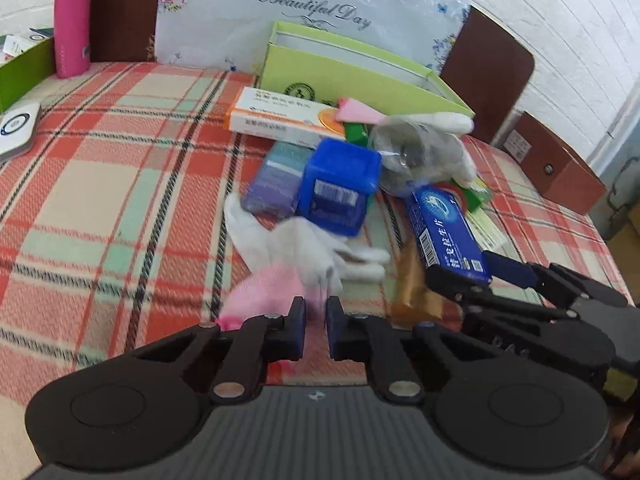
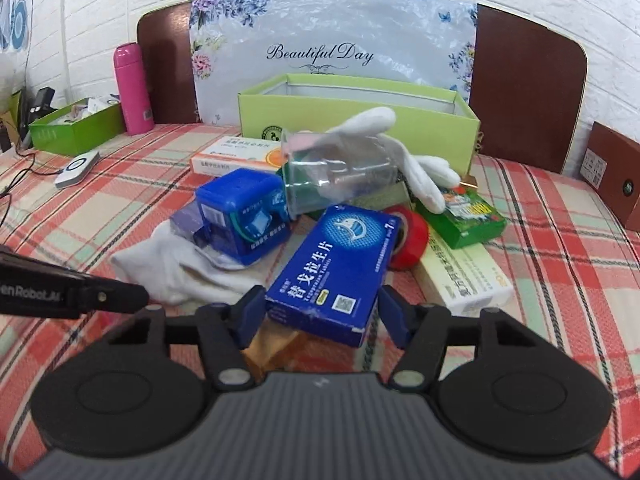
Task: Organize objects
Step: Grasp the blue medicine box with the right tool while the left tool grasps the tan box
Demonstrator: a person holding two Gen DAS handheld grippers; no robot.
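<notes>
Sorting is at the pick-up step: most items lie heaped on the plaid-covered bench (image 2: 560, 216) in front of the large green box (image 2: 360, 120), which stands open toward the far edge; its white lining shows, its contents cannot be seen. A smaller green box (image 2: 76, 130) near the far left corner holds light-coloured items, too small to identify. The right gripper (image 2: 322, 312) has its fingers either side of the blue tablet carton (image 2: 332, 264) at the near side of the heap; contact appears made, though firmness cannot be confirmed. The left gripper (image 1: 316, 328) has its fingers nearly together over a blurred pink item (image 1: 264, 292), seemingly pinching nothing. The next move calls for lifting the carton clear and carrying it into the large box.
</notes>
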